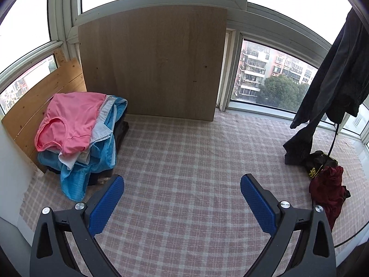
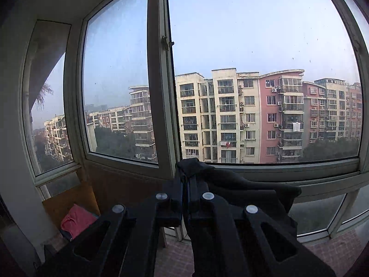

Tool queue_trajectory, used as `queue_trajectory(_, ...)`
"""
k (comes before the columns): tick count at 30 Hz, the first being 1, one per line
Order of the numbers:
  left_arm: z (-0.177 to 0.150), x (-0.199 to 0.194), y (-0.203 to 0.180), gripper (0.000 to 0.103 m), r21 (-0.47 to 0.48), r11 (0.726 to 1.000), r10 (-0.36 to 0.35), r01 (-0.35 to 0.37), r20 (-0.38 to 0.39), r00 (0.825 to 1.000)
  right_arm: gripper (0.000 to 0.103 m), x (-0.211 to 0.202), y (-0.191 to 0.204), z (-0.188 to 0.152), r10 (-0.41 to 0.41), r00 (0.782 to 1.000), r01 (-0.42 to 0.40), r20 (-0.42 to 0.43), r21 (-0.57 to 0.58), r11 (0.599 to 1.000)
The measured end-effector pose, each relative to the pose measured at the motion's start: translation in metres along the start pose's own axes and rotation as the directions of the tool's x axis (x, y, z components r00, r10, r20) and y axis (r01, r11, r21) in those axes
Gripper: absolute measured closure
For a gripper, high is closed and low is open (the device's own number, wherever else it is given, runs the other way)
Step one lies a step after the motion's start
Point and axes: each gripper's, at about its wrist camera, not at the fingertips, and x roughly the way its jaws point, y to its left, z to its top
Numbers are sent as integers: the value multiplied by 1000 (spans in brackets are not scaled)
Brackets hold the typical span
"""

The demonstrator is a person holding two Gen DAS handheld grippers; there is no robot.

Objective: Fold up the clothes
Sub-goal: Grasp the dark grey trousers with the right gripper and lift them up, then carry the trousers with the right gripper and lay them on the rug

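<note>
A checked pink-and-white cloth [image 1: 184, 161] covers the surface and serves as the landmark. The left gripper [image 1: 182, 187] hovers above its near edge, blue fingers [image 1: 106, 205] spread wide with nothing between them. At the cloth's far left corner sits a pile of clothes [image 1: 80, 138], a pink top [image 1: 71, 120] uppermost, against a leaning wooden board [image 1: 150, 64]. The right gripper [image 2: 186, 180], raised high above the cloth's right side toward the window [image 2: 253, 69], has its fingers pinched tight on a black garment [image 1: 332, 80] that hangs down to the cloth beside a dark red garment [image 1: 329, 191].
</note>
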Motion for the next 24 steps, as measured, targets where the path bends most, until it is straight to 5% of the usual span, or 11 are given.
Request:
queue_trajectory(3,-4,-12,30,1,-36,999,23,-22,21,1000,99,39,60,-18,150,983,-149,-106,18,989)
queue_trajectory(5,-8,-20,50,1,-64,997,50,-48,36,998,70,86,98,-50,206,946,-208,-250,20,978)
queue_trajectory(6,-9,-23,59,1,-73,995,63,-60,39,997,38,115,115,-77,199,910,-213,-363,0,977)
queue_trajectory(7,-11,-26,69,1,-82,994,76,-73,39,996,34,144,127,-110,163,865,-202,-475,-33,979)
queue_trajectory(9,-19,-32,84,1,-90,992,88,-84,38,995,34,166,133,-185,120,775,-198,-621,-58,978)
queue_trajectory(10,-22,-33,89,1,-78,993,90,-87,34,995,34,164,126,-215,129,750,-192,-649,-27,981)
queue_trajectory(15,-45,-22,105,1,-9,996,94,-94,-27,995,34,124,77,-359,192,707,-51,-680,221,974)
queue_trajectory(18,-61,-5,109,2,0,998,57,-57,-100,993,34,96,53,-456,104,621,149,-777,248,957)
queue_trajectory(20,-70,9,103,1,21,1000,17,-14,-152,988,34,76,49,-501,136,578,211,-805,308,928)
queue_trajectory(22,-82,22,91,1,56,998,-21,33,-204,979,34,56,56,-530,206,573,215,-793,388,896)
queue_trajectory(24,-92,32,75,2,98,992,-50,77,-251,967,34,38,73,-533,261,594,155,-761,426,891)
